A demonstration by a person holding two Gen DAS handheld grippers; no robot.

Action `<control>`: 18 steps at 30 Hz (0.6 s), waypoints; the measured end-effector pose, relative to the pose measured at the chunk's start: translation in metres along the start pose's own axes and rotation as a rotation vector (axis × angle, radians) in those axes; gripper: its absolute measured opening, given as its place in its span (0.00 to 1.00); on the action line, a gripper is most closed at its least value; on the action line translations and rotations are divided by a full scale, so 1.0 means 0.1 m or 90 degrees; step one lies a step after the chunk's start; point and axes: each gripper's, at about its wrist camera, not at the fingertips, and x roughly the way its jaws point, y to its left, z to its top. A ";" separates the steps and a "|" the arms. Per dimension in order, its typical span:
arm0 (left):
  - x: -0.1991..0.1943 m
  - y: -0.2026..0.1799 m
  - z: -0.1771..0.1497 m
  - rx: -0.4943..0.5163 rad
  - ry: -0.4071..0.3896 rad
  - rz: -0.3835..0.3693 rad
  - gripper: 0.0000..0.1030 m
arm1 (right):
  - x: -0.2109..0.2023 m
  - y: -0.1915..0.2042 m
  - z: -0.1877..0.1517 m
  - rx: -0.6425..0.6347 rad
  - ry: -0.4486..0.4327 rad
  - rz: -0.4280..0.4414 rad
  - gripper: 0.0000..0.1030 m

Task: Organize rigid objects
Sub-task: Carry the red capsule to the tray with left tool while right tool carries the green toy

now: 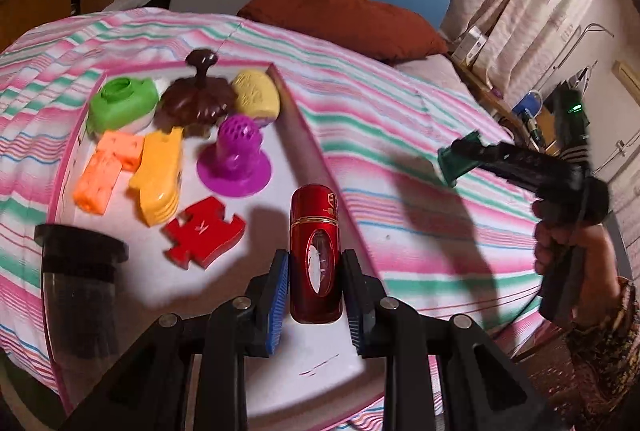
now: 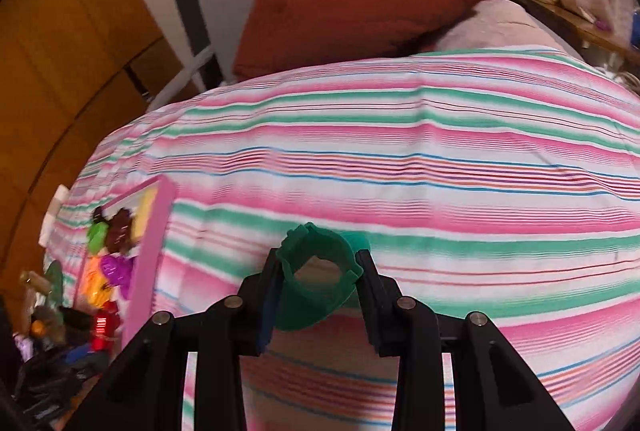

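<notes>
Left tongs (image 1: pixel 314 295) clamped on red bottle (image 1: pixel 316 255) over pink tray (image 1: pixel 320 135), right tongs (image 2: pixel 318 271) gripping green ring piece (image 2: pixel 316 271) above striped bedspread (image 2: pixel 440 159).

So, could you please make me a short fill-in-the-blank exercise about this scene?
1. The left gripper holds a ____ bottle.
2. The right gripper holds a dark ____ ring-shaped piece.
3. The red puzzle-shaped piece lies inside the ____-rimmed tray.

Missing words: red; green; pink
</notes>
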 end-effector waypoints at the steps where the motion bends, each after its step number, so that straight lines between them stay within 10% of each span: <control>1: 0.01 0.02 -0.02 0.000 0.004 0.003 0.25 | -0.02 0.07 -0.02 -0.005 -0.004 0.010 0.35; 18: -0.24 0.33 -0.32 0.029 0.003 0.054 0.25 | -0.13 1.01 -0.35 -0.122 -0.024 0.151 0.35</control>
